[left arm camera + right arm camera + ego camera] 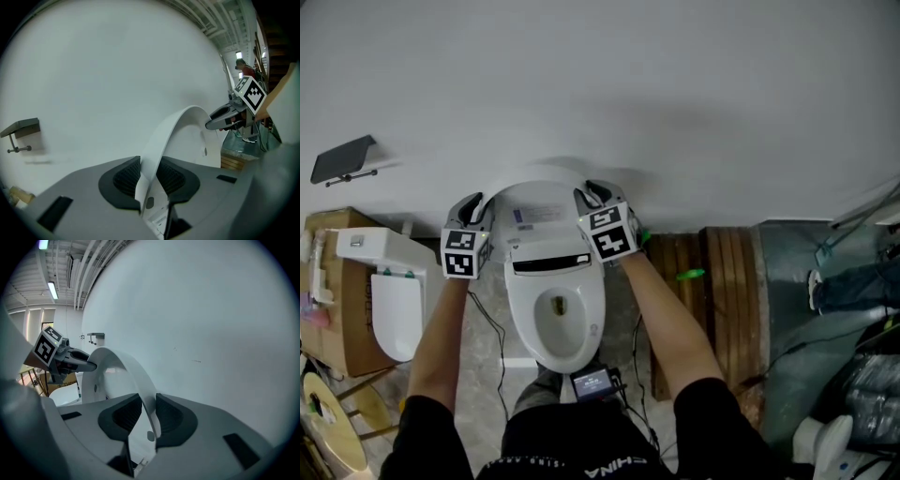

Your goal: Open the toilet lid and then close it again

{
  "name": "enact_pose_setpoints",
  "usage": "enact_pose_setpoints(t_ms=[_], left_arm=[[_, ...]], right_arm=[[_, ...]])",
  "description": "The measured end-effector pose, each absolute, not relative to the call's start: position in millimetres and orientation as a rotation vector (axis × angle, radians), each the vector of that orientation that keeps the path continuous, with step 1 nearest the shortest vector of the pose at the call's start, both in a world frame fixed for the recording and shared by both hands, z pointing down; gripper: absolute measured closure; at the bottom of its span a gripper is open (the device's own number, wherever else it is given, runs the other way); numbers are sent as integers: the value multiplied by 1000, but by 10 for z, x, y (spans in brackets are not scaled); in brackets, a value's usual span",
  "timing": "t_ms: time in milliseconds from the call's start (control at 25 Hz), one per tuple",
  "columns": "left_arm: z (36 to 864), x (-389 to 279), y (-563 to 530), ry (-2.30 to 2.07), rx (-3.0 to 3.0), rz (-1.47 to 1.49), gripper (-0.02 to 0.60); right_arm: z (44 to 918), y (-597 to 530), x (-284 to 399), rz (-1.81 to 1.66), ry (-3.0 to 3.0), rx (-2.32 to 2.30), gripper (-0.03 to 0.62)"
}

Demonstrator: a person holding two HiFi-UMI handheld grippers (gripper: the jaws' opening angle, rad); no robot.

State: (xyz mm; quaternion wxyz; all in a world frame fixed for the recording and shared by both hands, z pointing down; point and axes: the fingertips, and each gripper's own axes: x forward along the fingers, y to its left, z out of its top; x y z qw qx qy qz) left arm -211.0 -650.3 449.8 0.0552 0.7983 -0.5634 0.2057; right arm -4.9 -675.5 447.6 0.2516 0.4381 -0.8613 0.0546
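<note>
A white toilet [555, 319] stands against the wall with its bowl uncovered. Its lid [534, 180] is raised, close to the wall. My left gripper [474, 208] is shut on the lid's left rim, and my right gripper [596, 197] is shut on its right rim. In the left gripper view the thin white lid [185, 136] runs up between the dark pads [125, 177] of the left gripper [147, 177], and the right gripper [224, 117] shows across it. In the right gripper view the lid [123, 369] sits between the right gripper [149, 417] pads [169, 417], with the left gripper [78, 359] beyond.
A second white toilet [394, 291] rests on a cardboard box [342, 309] at the left. A wooden pallet [717, 281] lies to the right, with a green item [690, 275] on it. A small dark shelf [342, 159] hangs on the wall. Cables and a small device [592, 382] lie by the bowl's front.
</note>
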Motion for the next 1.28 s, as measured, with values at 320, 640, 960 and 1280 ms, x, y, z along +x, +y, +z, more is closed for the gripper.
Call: enact_pose_setpoints(t_ms=[320,640,960,1280], left_arm=[[4480,-1994,-5901,-1605,2473,670,477],[4418,-1888,-5229,-1599,2471,581,476],[4220,-1806,-4881,-1496,2449,355,474],[4369,-1826,-4530,-1326,2401,277,460]], right_arm=[[4476,-6202,32,134,-2363,1131,490],[4541,-5788,91,109,-2386,1088,480],[4637,-5364,145,97,-2409,1063,468],[4753,-4981,210,76,-2374,1073,465]])
